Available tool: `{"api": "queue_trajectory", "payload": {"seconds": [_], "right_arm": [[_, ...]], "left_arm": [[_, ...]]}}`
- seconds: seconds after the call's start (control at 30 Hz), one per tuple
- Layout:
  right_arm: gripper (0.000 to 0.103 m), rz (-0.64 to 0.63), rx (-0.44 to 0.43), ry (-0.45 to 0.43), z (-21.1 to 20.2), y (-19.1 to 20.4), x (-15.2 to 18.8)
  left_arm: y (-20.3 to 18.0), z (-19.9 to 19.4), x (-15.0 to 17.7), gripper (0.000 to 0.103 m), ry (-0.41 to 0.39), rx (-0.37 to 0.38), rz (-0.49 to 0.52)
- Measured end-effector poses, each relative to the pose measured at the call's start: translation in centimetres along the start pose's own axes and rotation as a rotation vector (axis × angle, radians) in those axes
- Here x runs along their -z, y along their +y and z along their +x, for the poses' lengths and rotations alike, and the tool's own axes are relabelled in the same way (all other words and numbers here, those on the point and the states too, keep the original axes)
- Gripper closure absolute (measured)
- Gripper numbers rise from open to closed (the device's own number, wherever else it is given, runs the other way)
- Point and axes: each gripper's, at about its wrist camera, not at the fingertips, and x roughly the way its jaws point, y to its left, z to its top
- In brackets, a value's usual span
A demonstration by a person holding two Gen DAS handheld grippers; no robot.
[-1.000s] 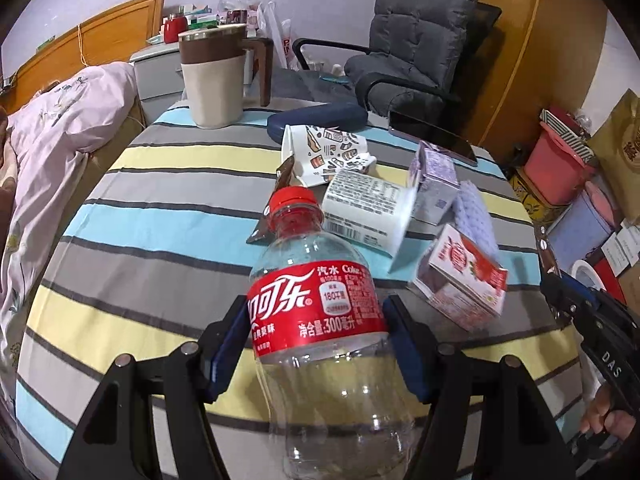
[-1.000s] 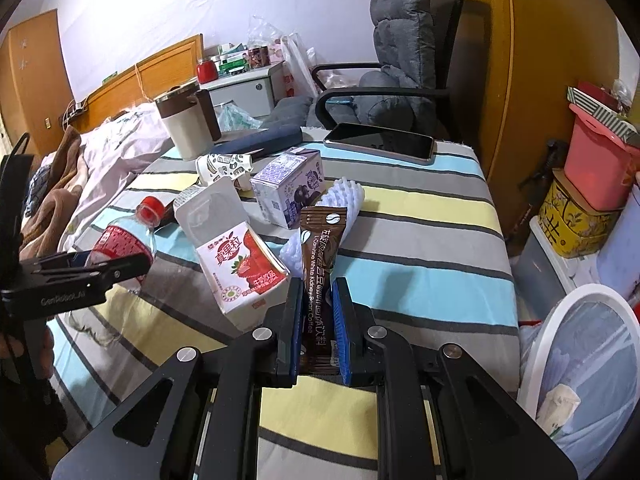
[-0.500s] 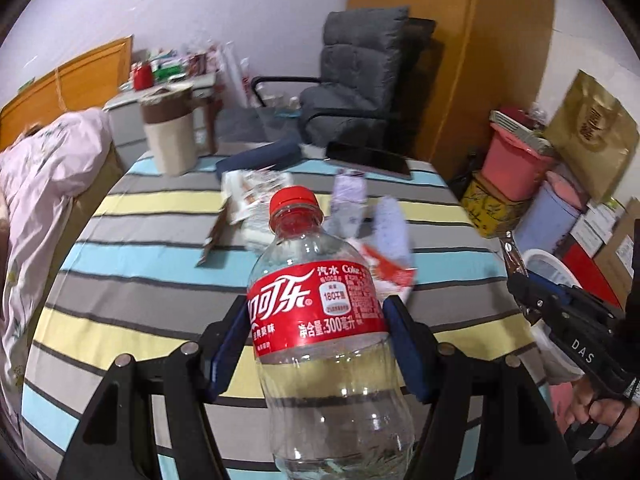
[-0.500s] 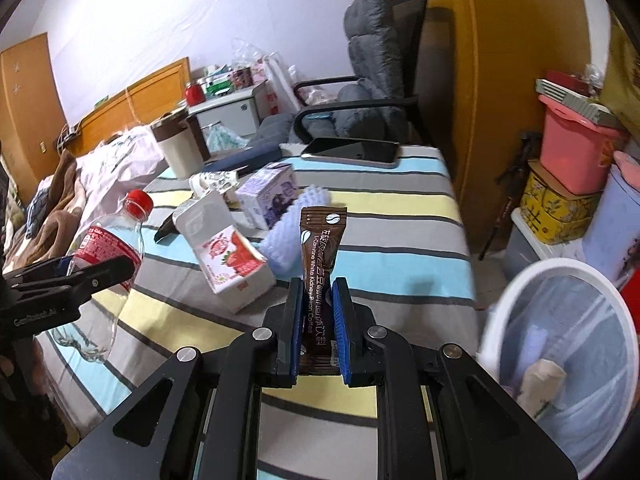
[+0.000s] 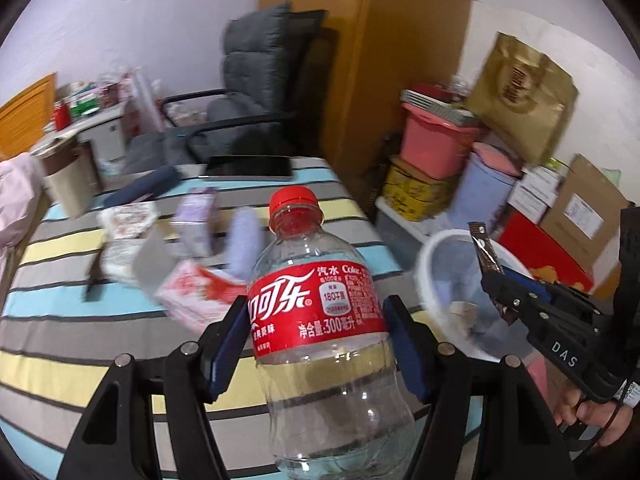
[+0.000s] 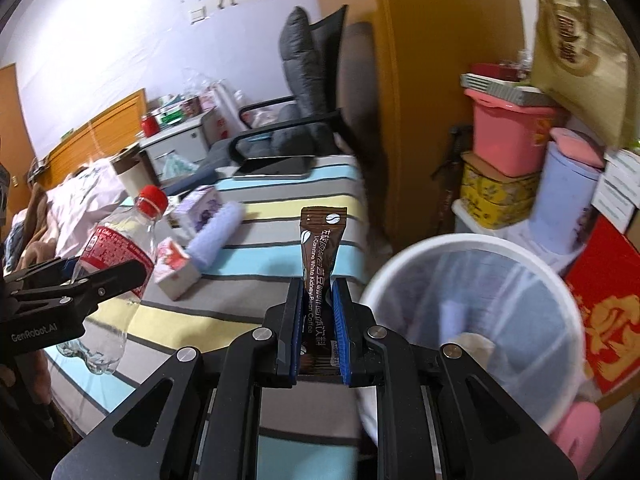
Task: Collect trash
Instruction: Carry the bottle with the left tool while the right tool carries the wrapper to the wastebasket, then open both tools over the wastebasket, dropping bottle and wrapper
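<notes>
My left gripper (image 5: 316, 316) is shut on an empty clear cola bottle (image 5: 320, 320) with a red cap and red label, held upright above the striped table (image 5: 60, 352). It also shows in the right wrist view (image 6: 116, 256). My right gripper (image 6: 318, 292) is shut on a brown coffee sachet (image 6: 320, 256), held upright beside the white mesh trash bin (image 6: 472, 248) off the table's right edge. The bin (image 5: 432, 256) holds some crumpled trash. A strawberry milk carton (image 5: 192, 292), a purple carton (image 5: 198, 216) and a lilac foam sleeve (image 5: 244, 244) lie on the table.
A phone (image 5: 248, 168), a dark case (image 5: 140, 190) and a beige mug (image 5: 66, 184) sit at the table's far side. A grey chair (image 5: 256, 96) stands behind. Pink and lilac bins (image 5: 436, 148), boxes and a gold bag (image 5: 520, 96) crowd the right.
Both grippers have swung right and lifted off the table with the bottle and the sachet. The trash bin has come close in front of the right gripper.
</notes>
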Motion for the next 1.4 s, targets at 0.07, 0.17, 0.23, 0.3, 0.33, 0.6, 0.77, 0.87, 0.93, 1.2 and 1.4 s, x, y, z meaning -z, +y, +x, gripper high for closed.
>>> {"api": "queue_trajectory", "payload": {"seconds": [0.07,0.17,0.23,0.3,0.33,0.6,0.77,0.87,0.93,1.2,1.4], "right_arm": [[0.086,0.02,0.03,-0.005,-0.6,-1.5,0.2],[0.086,0.05,0.071,-0.008,-1.2,-3.5,0.6],[0.086,0.072,0.088,-0.005,-1.5,-4.7,0.9],[0.086,0.091,0.109,0.0,-1.5,-5.8,1.1],[0.086,0.101,0.118,0.004,-1.5,-6.4,1.2],[0.086,0.138,0.159,0.057,-0.4,-9.6,2.0],[0.086,0.145,0.179,0.097,0.2,-11.0,2.7],[0.086,0.144,0.184,0.12,0.6,-11.5,3.0],[0.086,0.143,0.192,0.131,0.7,-11.7,3.1],[0.075,0.151,0.243,0.156,1.0,-12.7,3.5],[0.043,0.156,0.233,0.14,0.6,-12.6,3.4]], "left_arm": [[-1.7,0.7,-0.3,0.034,0.004,0.029,0.019],[-4.2,1.7,-0.6,0.034,0.011,0.069,0.054],[-5.7,2.3,-0.8,0.034,0.018,0.096,0.071],[-7.3,3.0,-1.0,0.034,0.027,0.119,0.092],[-8.0,3.3,-1.1,0.034,0.029,0.126,0.105],[-12.8,6.2,-2.1,0.034,0.077,0.199,0.157],[-14.9,8.2,-2.0,0.034,0.109,0.226,0.178],[-15.5,9.1,-1.6,0.034,0.139,0.233,0.19],[-15.7,9.5,-1.5,0.034,0.154,0.239,0.19],[-15.8,10.1,-1.6,0.026,0.146,0.251,0.176],[-15.2,9.7,-1.6,0.026,0.137,0.252,0.156]]}}
